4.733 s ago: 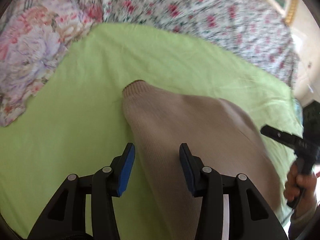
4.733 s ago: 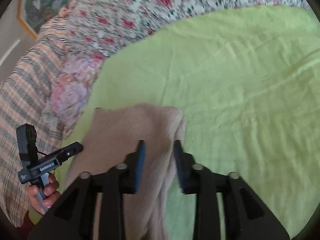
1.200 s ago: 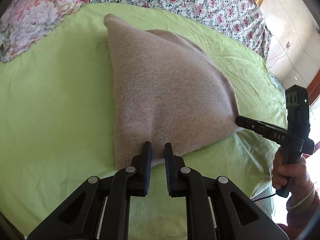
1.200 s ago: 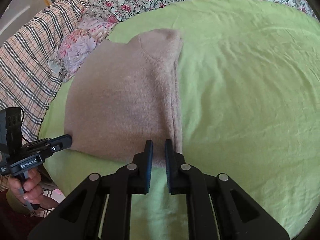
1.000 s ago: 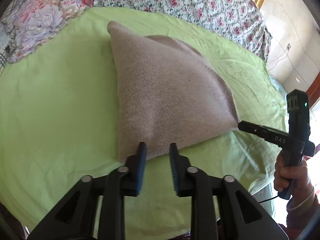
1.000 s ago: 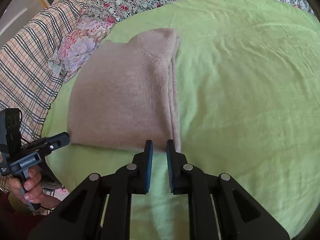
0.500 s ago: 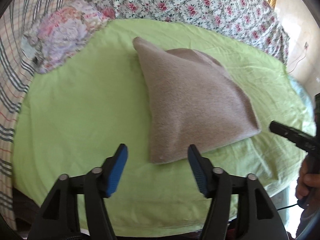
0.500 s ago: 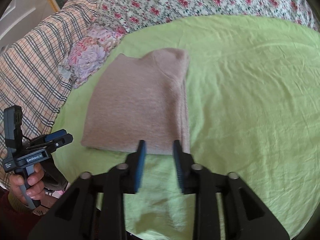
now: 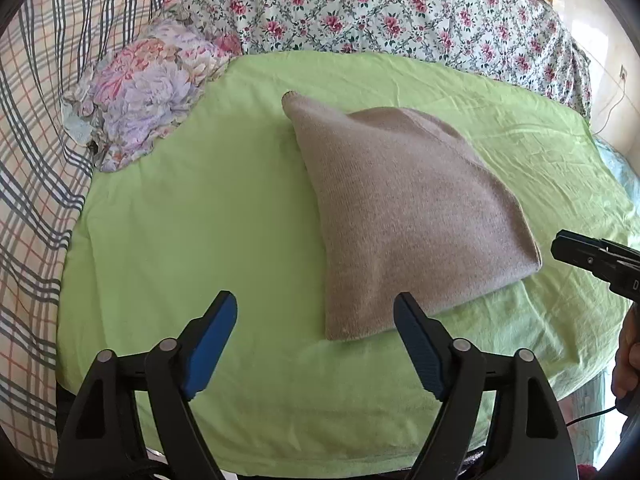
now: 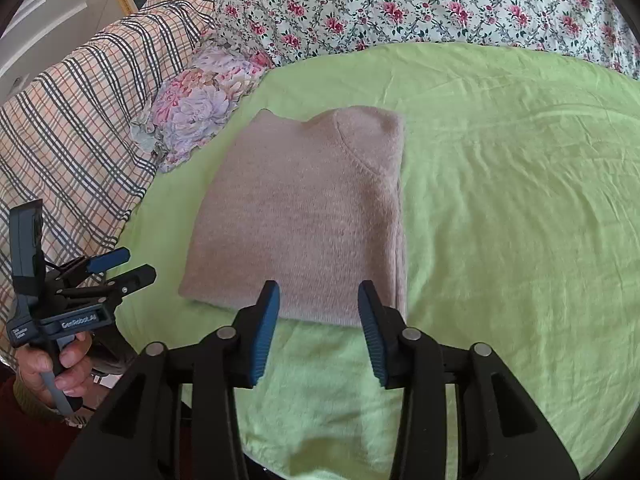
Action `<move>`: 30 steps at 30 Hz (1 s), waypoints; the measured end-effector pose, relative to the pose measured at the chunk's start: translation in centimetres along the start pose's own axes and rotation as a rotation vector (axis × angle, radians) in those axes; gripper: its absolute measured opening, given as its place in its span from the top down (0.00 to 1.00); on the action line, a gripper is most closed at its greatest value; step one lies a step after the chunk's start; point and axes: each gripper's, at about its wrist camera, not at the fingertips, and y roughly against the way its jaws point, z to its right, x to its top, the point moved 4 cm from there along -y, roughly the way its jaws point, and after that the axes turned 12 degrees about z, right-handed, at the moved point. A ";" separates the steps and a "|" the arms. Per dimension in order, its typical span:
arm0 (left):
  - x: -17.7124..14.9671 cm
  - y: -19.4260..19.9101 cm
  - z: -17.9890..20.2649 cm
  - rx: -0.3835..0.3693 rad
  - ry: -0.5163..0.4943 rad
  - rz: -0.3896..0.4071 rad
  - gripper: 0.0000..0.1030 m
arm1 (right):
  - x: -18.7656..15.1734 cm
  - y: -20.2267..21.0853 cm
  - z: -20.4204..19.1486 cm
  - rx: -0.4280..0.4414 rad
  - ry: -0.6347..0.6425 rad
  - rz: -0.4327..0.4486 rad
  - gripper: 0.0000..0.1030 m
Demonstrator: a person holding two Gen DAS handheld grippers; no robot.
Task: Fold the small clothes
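Observation:
A beige knitted sweater (image 9: 400,208) lies folded in a flat rectangle (image 10: 304,216) on the green sheet (image 9: 180,220). My left gripper (image 9: 316,306) hovers just before its near left corner. Its jaws are opening wide and the blue pads hold nothing. My right gripper (image 10: 319,292) hangs over the sweater's near edge. Its jaws are also opening, and the pads stand clear of the knit. The left gripper (image 10: 134,264) shows at the left of the right wrist view, held in a hand. The tip of the right gripper (image 9: 592,258) enters the left wrist view beside the sweater's right corner.
A small floral pillow (image 9: 148,92) lies at the sheet's far left. A plaid blanket (image 10: 72,120) lies beyond it, and a rose-print cover (image 9: 400,12) runs along the back. The bed's front edge (image 9: 320,456) is just below my grippers. Bare green sheet (image 10: 520,200) spreads right of the sweater.
Both grippers were shut on the sweater's near edge. They have let go, opened and lifted back from it. The sweater now rests flat on the sheet.

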 end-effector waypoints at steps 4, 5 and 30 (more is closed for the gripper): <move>0.8 -0.9 0.0 0.000 -0.002 -0.003 0.21 | 1.4 -1.2 1.2 0.000 -0.034 0.009 0.57; 0.9 -1.1 -0.1 0.004 -0.004 -0.003 0.21 | 1.9 -1.7 1.7 0.000 -0.051 0.014 0.57; 8.0 -12.7 -4.2 -0.123 0.293 -0.095 0.21 | 8.8 -10.8 7.8 0.133 -0.254 0.057 0.89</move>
